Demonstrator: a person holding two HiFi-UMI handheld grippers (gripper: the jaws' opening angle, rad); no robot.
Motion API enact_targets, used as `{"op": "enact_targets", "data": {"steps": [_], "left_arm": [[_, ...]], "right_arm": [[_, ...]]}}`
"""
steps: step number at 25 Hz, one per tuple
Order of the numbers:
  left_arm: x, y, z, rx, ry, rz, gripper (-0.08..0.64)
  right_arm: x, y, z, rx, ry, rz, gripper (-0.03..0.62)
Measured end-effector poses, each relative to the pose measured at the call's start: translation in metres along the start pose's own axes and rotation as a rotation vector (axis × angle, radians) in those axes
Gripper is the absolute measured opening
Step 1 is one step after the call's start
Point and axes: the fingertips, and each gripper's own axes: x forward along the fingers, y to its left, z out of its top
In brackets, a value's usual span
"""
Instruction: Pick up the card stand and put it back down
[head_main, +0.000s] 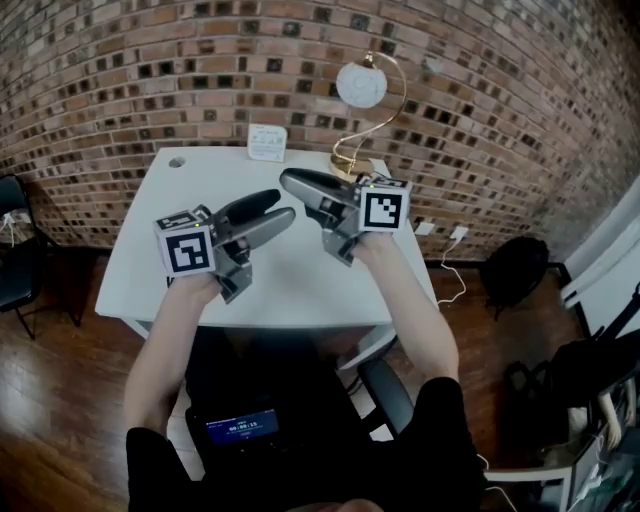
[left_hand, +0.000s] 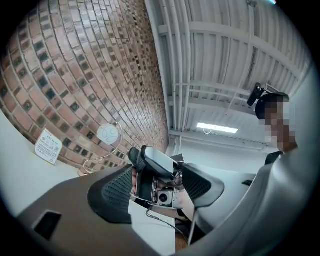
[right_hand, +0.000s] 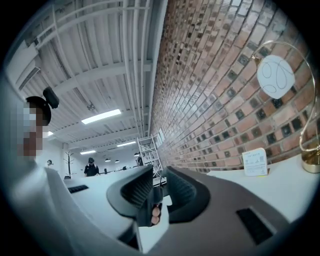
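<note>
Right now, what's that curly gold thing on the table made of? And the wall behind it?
The gold stand looks like thin metal, polished: its base shines and the wire holds a fine curve. It could be plated. The wall looks like brick, rough and matte, with mortar lines between reddish and dark blocks.

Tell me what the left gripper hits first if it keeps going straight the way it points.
The right gripper: it shows dead ahead between the left gripper's open jaws, and the head view has their tips nearly meeting over the table. Exact depth is unclear.
</note>
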Motion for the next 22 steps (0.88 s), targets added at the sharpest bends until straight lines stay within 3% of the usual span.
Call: {"op": "enact_targets", "data": {"steps": [9, 15, 22], "left_arm": [[0.018, -0.051, -0.019, 0.026, 0.035, -0.05, 0.301], [0.037, -0.055, -0.024, 0.028, 0.057, -0.082, 0.301], [0.049, -0.065, -0.036, 0.005, 0.115, -0.094, 0.301]], "right_arm": [[-0.04, 0.053, 0.002, -0.04, -0.108, 0.013, 0.097], [-0.063, 0.057, 0.014, -0.075, -0.146, 0.005, 0.097], [-0.071, 0.069, 0.0, -0.076, -0.102, 0.023, 0.097]]}}
